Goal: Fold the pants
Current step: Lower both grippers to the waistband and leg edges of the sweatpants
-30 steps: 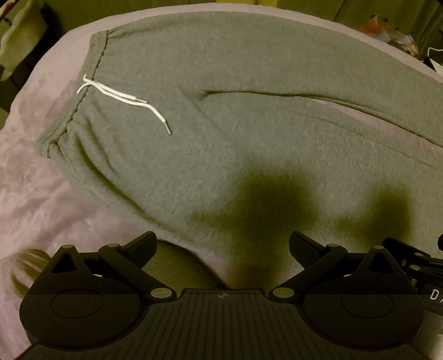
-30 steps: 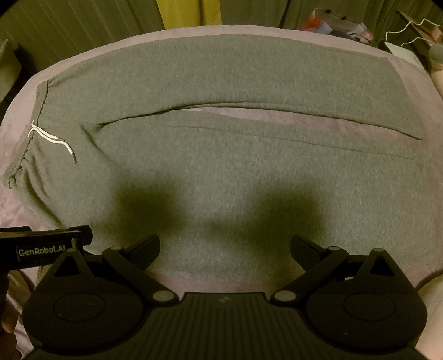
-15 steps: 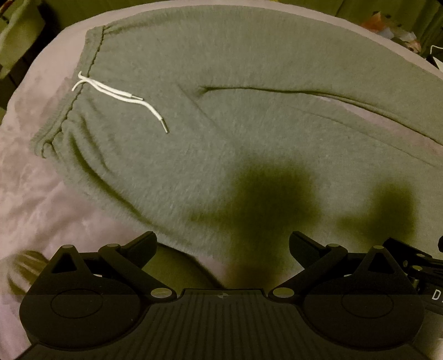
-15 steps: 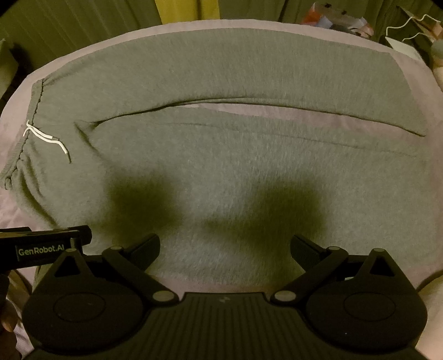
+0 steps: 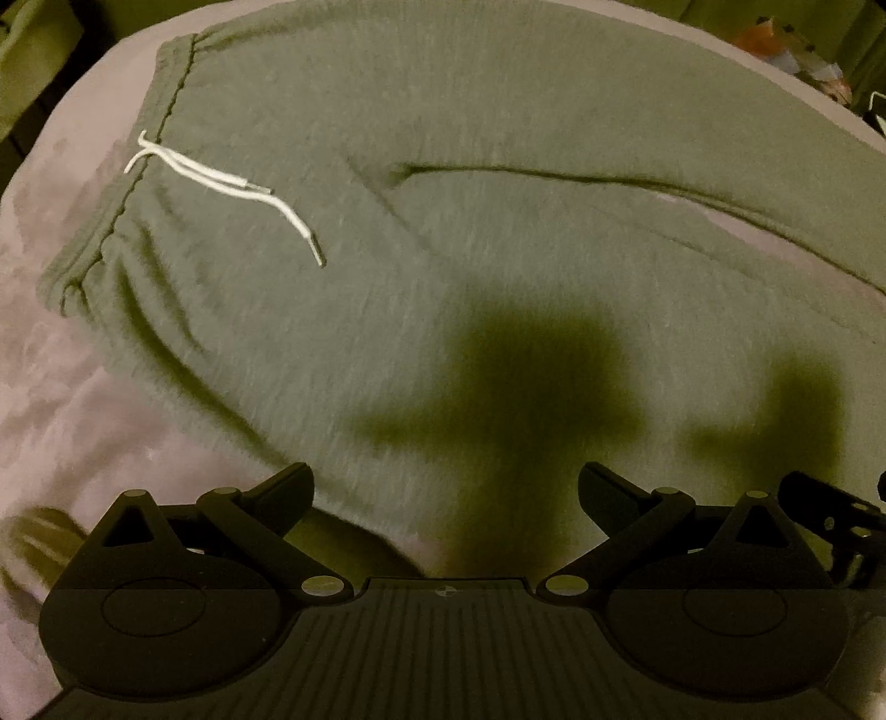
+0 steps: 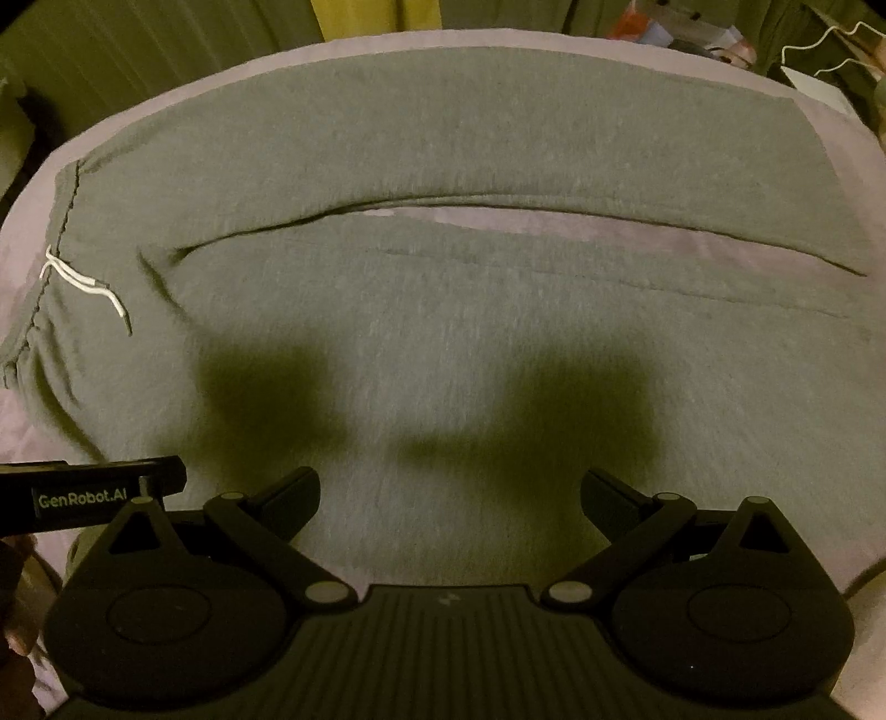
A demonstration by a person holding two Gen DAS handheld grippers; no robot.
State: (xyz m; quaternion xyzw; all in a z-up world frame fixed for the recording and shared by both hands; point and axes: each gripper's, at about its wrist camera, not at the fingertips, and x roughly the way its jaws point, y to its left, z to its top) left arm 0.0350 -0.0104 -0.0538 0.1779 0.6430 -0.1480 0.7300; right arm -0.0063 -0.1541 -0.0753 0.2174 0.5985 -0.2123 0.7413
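Grey sweatpants lie flat on a lilac bedspread, waistband to the left, both legs running right. A white drawstring lies on the front near the waistband. In the right wrist view the pants show whole, the two legs side by side with a narrow gap; the drawstring is at far left. My left gripper is open and empty above the near edge of the pants at the hip. My right gripper is open and empty above the near leg.
The left gripper's body shows at the left edge of the right wrist view. Clutter and a white hanger lie beyond the bed at back right. Dark curtains hang behind the bed.
Both grippers have moved forward and lower toward the pants, so the fabric looks larger. Their shadows have shifted up the cloth. Both stay open.
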